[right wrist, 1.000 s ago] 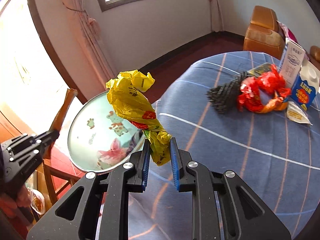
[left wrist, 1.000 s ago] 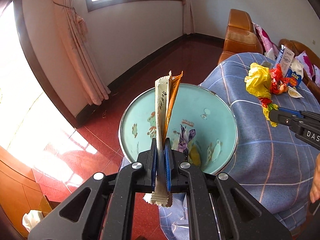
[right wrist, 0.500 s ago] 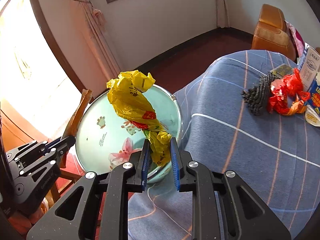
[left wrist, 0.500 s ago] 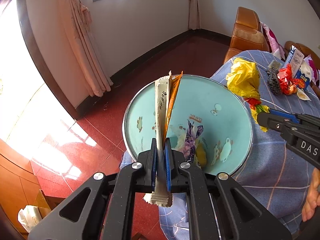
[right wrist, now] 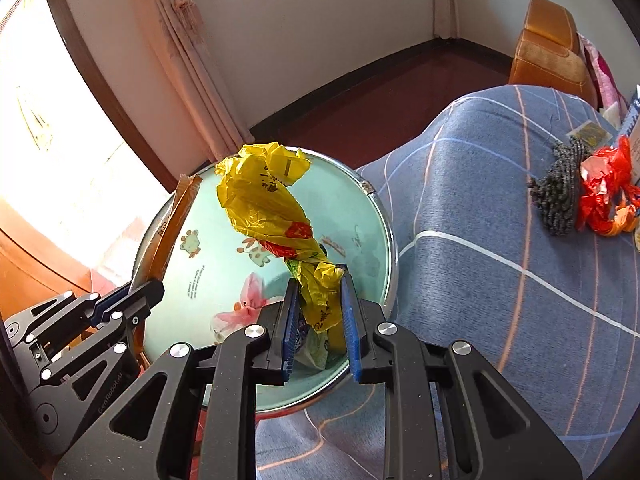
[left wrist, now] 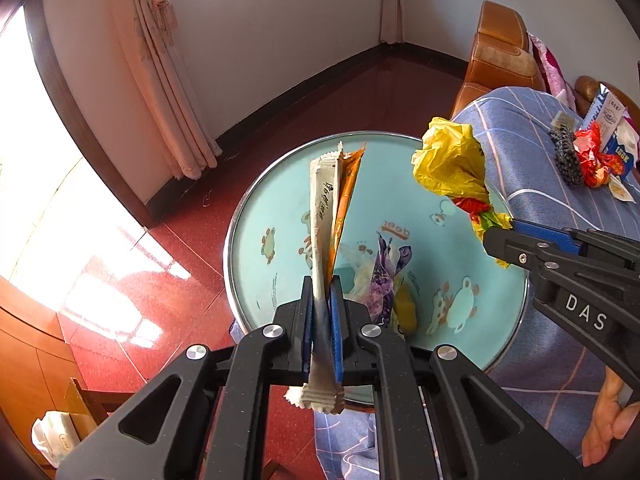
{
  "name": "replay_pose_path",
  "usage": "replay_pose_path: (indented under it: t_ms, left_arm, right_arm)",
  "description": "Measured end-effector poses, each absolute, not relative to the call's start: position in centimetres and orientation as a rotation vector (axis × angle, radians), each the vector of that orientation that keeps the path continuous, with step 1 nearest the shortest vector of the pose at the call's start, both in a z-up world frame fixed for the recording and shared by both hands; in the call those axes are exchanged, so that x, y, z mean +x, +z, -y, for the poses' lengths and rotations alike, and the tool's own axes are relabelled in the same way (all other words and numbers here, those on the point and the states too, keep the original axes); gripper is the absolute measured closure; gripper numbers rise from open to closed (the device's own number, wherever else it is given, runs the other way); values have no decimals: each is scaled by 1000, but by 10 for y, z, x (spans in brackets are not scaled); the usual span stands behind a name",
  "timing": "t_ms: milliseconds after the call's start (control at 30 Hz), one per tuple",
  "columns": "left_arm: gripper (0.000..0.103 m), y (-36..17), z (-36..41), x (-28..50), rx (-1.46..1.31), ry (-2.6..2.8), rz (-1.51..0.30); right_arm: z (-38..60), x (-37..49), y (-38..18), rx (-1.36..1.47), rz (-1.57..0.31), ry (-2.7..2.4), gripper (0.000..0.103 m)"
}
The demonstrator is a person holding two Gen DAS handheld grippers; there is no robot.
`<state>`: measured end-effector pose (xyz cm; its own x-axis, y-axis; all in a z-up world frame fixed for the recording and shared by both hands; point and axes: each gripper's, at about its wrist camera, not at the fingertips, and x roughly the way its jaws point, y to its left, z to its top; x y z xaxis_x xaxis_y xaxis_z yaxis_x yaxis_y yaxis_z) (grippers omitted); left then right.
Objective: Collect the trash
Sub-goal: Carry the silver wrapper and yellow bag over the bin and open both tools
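Note:
My left gripper (left wrist: 322,280) is shut on two long snack wrappers (left wrist: 326,208), one white, one orange, held upright over the pale blue trash bin (left wrist: 272,200). The bin has a metal rim, cartoon animals inside and several wrappers at its bottom. My right gripper (right wrist: 318,276) is shut on a crumpled yellow plastic bag (right wrist: 264,200), which stands up over the same bin (right wrist: 200,276). In the left wrist view the yellow bag (left wrist: 452,164) and the right gripper (left wrist: 500,236) hang over the bin's right rim. The left gripper (right wrist: 132,296) with its orange wrapper (right wrist: 172,224) shows at the bin's left.
A blue checked cloth (right wrist: 500,240) covers the table right of the bin. On it lie a dark scrubber (right wrist: 560,196), red crumpled wrappers (right wrist: 604,196) and a milk carton (left wrist: 608,120). An orange-brown armchair (left wrist: 500,56) stands behind; red floor and curtain (left wrist: 160,80) lie to the left.
Both grippers have come lower and closer over the bin. The yellow bag has moved left from above the table to above the bin's opening. Both grips are unchanged.

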<state>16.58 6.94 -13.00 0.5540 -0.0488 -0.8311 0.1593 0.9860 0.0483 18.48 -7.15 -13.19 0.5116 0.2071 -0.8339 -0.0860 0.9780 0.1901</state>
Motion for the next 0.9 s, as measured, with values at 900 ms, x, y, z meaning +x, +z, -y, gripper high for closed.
replay_pose_path:
  t_ms: [900]
  left_arm:
    - [57,-122,-49,166,176,-91,-950]
  right_arm:
    - [125,153,-97,205,-889,102,60]
